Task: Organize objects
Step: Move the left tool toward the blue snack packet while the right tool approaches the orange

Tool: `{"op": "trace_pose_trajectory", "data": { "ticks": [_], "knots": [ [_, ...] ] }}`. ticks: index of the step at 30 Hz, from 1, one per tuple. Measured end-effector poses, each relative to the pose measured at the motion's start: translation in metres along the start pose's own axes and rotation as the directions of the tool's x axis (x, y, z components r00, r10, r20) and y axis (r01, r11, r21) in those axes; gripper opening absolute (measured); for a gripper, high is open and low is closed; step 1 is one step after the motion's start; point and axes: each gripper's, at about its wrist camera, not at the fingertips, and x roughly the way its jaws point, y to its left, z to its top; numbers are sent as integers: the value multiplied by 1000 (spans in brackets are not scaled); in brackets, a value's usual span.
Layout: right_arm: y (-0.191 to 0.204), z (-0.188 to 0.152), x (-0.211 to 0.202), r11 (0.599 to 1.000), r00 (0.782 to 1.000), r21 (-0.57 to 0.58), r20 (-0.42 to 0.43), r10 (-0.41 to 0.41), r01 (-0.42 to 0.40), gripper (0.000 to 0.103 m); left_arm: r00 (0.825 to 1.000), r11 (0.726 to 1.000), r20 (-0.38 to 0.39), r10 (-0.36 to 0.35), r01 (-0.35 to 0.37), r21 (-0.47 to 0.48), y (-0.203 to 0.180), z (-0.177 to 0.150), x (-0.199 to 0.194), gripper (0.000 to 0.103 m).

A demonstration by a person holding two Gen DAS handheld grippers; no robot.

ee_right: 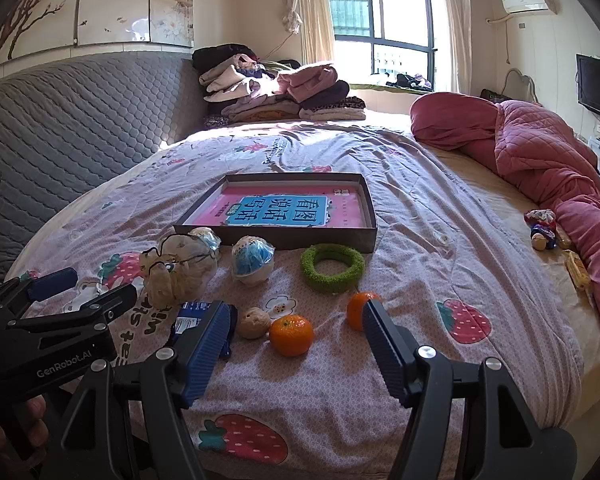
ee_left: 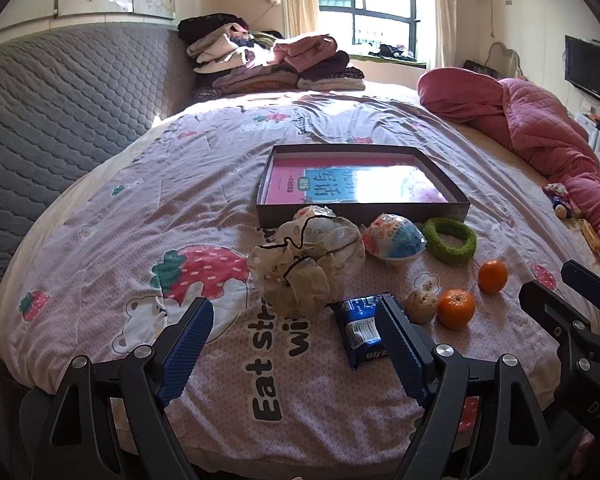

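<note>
Orange fruits and other small things are lying loose on the bed cover (ee_left: 100, 216), so the tidying looks like it is only starting. The flat box (ee_left: 456, 200) is sitting in the middle of both pictures, and it is holding just a pink book (ee_left: 288, 184). Nothing else is sitting in it yet.

Still waiting outside the box are the crumpled bag (ee_left: 308, 260), the round toy in plastic (ee_left: 394, 236), the green fuzzy ring (ee_left: 452, 240), the blue snack pack (ee_left: 360, 328), the walnut (ee_left: 421, 306) and two oranges: the near orange (ee_left: 456, 308) and the far orange (ee_left: 493, 276).

The left gripper (ee_left: 296, 352) is hanging at the bottom of its picture with its fingers spread wide and holding nothing. The blue snack pack is lying just inside its right finger, partly behind it. The bag is sitting just above the gap.

The right gripper (ee_right: 296, 352) is also spreading its fingers wide and holding nothing. The near orange is lying between its finger tips, a little above them in the picture. The far orange is peeking out beside the right finger, and the walnut is sitting near the left one.
</note>
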Motion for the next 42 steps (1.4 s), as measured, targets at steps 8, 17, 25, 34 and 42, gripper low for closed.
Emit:
{"op": "trace_pose_trajectory", "data": {
  "ticks": [8, 17, 25, 34, 42],
  "knots": [
    [1, 1, -1, 1000, 1000, -7, 7, -8, 8, 68, 1000, 1000, 23, -3, 3, -1, 1, 1, -6, 84],
    [2, 1, -2, 1000, 1000, -7, 11, -9, 9, 68, 1000, 1000, 27, -4, 4, 2, 0, 1, -6, 84],
    [0, 1, -4, 1000, 1000, -3, 20, -10, 10, 68, 999, 1000, 31, -7, 7, 0, 1, 2, -8, 84],
    [-3, 1, -4, 1000, 1000, -1, 19, -12, 12, 68, 999, 1000, 34, -12, 11, 7, -1, 2, -8, 84],
    [-6, 2, -4, 1000, 1000, 3, 18, -17, 16, 68, 999, 1000, 32, -14, 13, 14, -1, 1, -9, 84]
  ]
}}
